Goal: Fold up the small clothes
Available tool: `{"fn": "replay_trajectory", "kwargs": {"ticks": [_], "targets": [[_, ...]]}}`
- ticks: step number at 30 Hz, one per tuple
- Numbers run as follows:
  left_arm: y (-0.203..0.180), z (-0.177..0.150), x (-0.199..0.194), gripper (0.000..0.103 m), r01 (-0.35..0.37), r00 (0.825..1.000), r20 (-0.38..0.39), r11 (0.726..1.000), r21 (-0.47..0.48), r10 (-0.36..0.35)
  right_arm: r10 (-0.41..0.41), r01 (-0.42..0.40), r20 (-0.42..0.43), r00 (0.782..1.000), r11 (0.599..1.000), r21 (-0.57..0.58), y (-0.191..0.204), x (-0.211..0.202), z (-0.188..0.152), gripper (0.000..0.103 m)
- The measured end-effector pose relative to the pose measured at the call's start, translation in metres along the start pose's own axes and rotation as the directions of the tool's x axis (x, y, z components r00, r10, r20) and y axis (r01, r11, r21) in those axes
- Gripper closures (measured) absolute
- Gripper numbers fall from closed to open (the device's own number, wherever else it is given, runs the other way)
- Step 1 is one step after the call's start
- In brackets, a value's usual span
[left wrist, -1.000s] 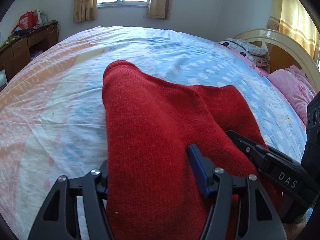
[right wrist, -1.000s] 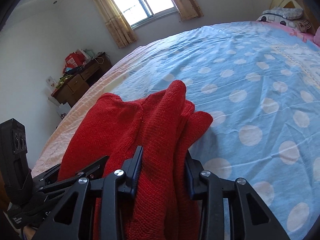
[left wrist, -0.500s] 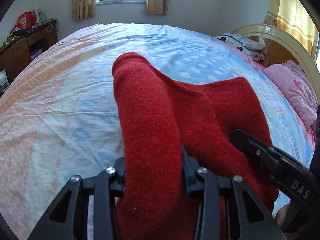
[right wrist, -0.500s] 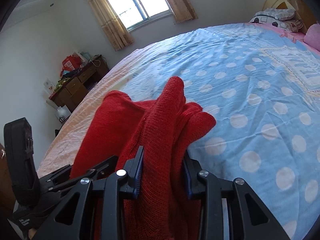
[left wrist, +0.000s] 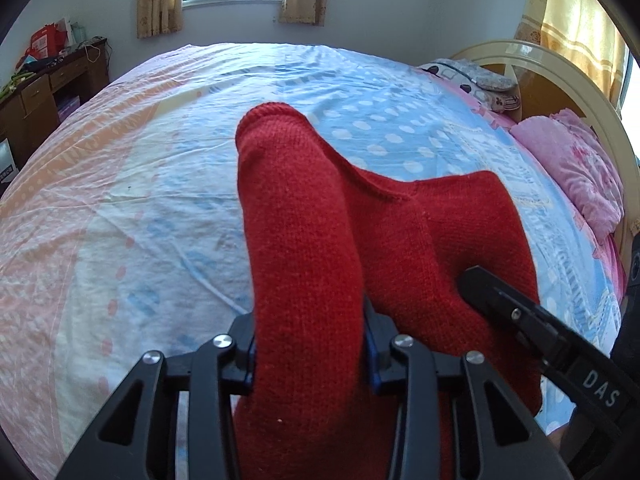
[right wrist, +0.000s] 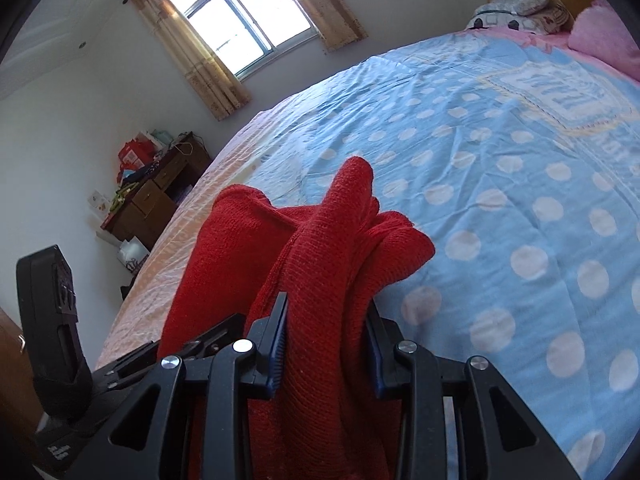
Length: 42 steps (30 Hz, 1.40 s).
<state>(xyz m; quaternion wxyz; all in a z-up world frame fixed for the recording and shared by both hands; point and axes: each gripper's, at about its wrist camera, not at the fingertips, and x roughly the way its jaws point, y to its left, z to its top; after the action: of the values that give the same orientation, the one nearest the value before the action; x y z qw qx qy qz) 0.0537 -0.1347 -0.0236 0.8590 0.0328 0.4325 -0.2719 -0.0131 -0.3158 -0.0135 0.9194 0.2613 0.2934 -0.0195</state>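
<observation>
— While both grippers are busy, where is the garment?

— Starting at the left: the left gripper [left wrist: 310, 354] has its fingers pressed onto a thick roll of the red sweater [left wrist: 440, 240], which runs up between them and ends in a rounded fold at the far end. To the right of that, the cloth sags in a dip and rises to a second peak, where the right gripper [right wrist: 326, 354] pinches another bunched handful. Its black finger shows in the left view pressing into the knit.

— So it is off the bed?

— The held parts are lifted above the bed [left wrist: 140, 200]. Whether the lower part touches the sheet, I cannot tell; it drops out of view below the fingers.

— How will it handle?

— I judge it soft and limp, a chunky knit with some weight for its size. It drapes between the two holds and bunches in folds, nothing stiff about it. The fuzzy surface should grip the pads well, so slipping looks unlikely, but a loose knit can stretch if pulled hard.

— Where should one hold it?

— Probably at edges or corners, through few layers. The right hold takes several layers at once, which may leave a lumpy fold. At the far right lie the pillows [left wrist: 580, 176], well apart from the work.
</observation>
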Motion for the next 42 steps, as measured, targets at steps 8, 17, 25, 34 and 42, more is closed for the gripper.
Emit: {"fn": "replay_trajectory", "kwargs": {"ticks": [8, 17, 25, 34, 42], "targets": [[0.001, -0.014, -0.023, 0.063, -0.043, 0.999, 0.026, 0.999, 0.015, 0.043, 0.018, -0.018, 0.022, 1.0, 1.0, -0.025, 0.02, -0.018, -0.012, 0.069], [0.023, -0.019, -0.048, 0.063, -0.093, 0.994, 0.061, 0.995, -0.021, 0.094, 0.078, -0.078, 0.012, 0.997, 0.996, -0.052, 0.057, -0.022, -0.02, 0.069], [0.052, -0.027, -0.071, 0.063, -0.152, 0.983, 0.094, 0.987, -0.056, 0.156, 0.129, -0.129, -0.002, 0.992, 0.988, -0.088, 0.098, -0.018, -0.033, 0.069], [0.083, -0.037, -0.086, 0.063, -0.181, 0.976, 0.1, 0.978, -0.105, 0.191, 0.153, -0.157, -0.039, 0.987, 0.98, -0.12, 0.136, -0.012, -0.054, 0.069], [0.105, -0.046, -0.096, 0.064, -0.223, 0.965, 0.111, 0.967, -0.124, 0.237, 0.17, -0.177, -0.069, 0.983, 0.978, -0.112, 0.16, -0.003, -0.069, 0.069]]}}
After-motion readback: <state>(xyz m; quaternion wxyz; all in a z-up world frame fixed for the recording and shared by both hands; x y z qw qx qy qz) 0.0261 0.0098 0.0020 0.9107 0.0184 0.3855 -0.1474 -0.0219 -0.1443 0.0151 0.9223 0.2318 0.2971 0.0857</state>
